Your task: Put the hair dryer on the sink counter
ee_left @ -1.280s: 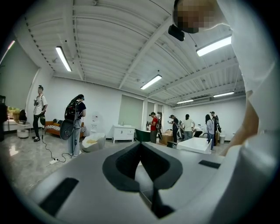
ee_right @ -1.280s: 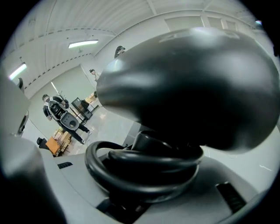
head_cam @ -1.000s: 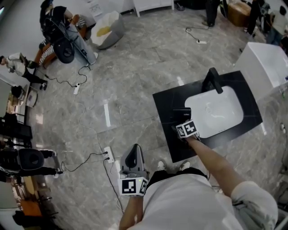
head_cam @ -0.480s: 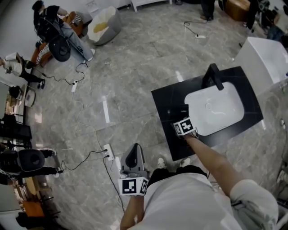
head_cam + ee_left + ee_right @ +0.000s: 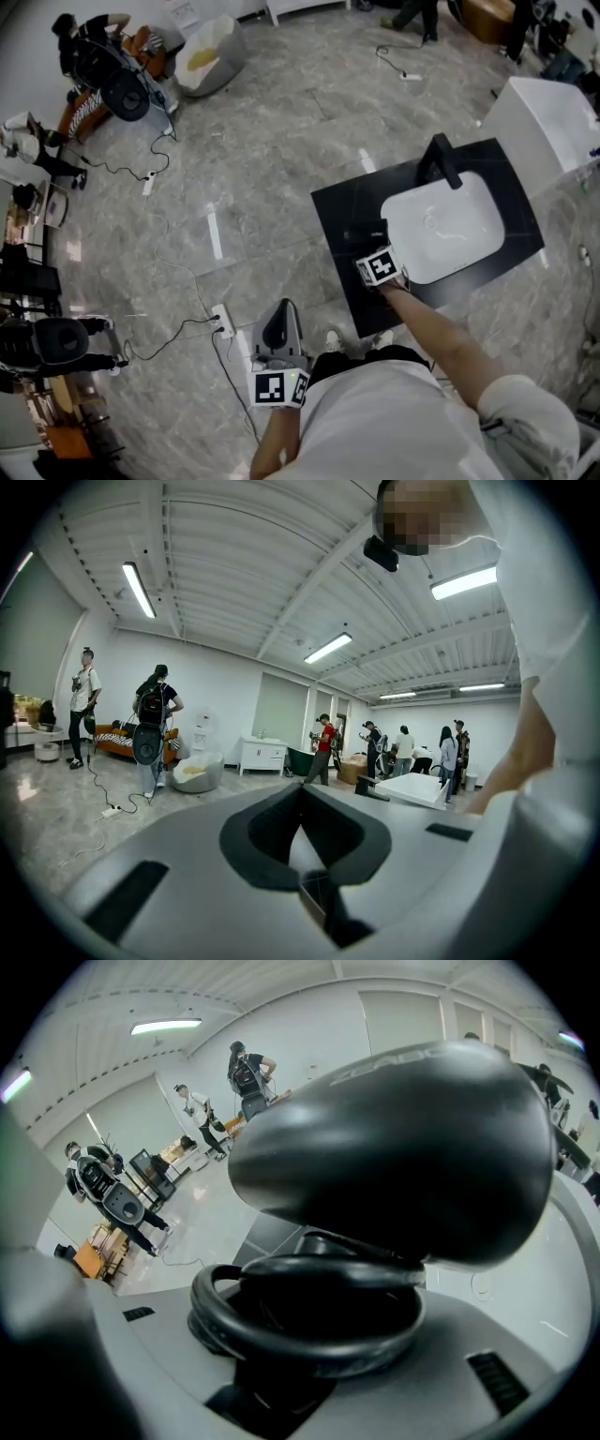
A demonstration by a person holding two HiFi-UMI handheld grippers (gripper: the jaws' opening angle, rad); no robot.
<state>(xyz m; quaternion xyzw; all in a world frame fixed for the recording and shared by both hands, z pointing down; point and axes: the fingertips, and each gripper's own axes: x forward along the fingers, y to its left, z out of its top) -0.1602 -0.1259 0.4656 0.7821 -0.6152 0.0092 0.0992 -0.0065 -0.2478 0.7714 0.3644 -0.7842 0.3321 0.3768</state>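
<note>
The hair dryer (image 5: 394,1138) is in the right gripper (image 5: 309,1335), over the strip of black sink counter (image 5: 336,272) just left of the white basin (image 5: 450,230). From the head view I cannot tell whether it already touches the counter. The jaws stand wide around its handle and the looped cord (image 5: 220,1321), clamped on that bundle. They have just eased open a little, with handle and cord between them.

The dryer looks like a hard, glossy plastic shell, so probably smooth and a bit slippery. Most of its weight likely sits in the bulbous body above the grip, which makes it top-heavy. The handle is the sensible place to hold. The cord is pliable and may spring or slip under the pads.

The counter is dark, polished and hard, so a rounded body could roll towards the basin. A black faucet (image 5: 441,161) rises at the far edge.

The left gripper (image 5: 300,789) is held level near the person's waist, its jaws together on nothing.

The floor (image 5: 272,159) is grey polished stone, with a power strip (image 5: 223,321) on it. People stand far off in the large white room.
</note>
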